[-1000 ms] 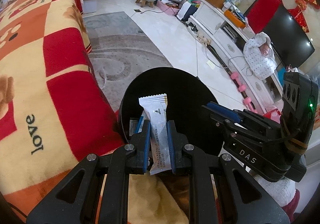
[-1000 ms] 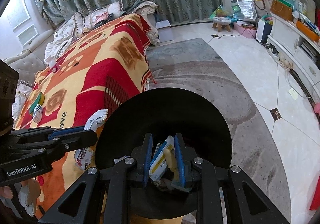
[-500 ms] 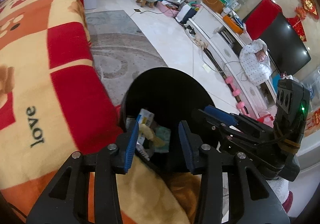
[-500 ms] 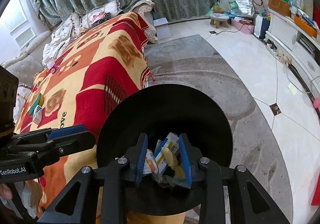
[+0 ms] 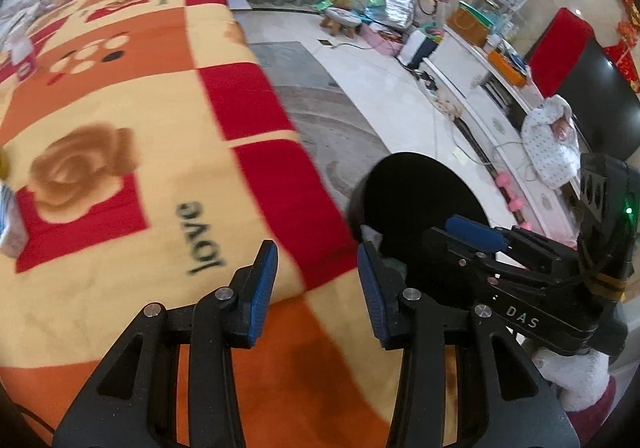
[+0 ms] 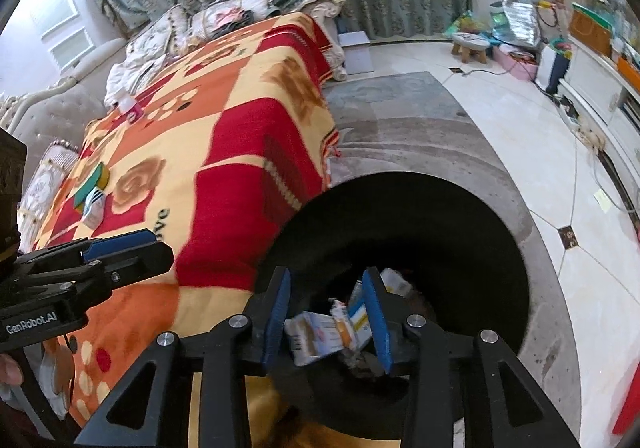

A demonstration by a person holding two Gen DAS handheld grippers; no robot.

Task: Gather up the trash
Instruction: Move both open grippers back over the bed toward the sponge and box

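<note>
Several wrappers (image 6: 320,338) askew, long axes mixed, inside black bin (image 6: 460,216).

Left wrist view looks steeply down, close over the blanket (image 5: 132,152). Right wrist view looks down into the bin (image 6: 440,216). Both share these 2.

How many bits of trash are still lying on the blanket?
3 that I can see: a green and yellow packet with a white wrapper touching it near the left edge, and a pink and white item farther back. More may be hidden.
</note>
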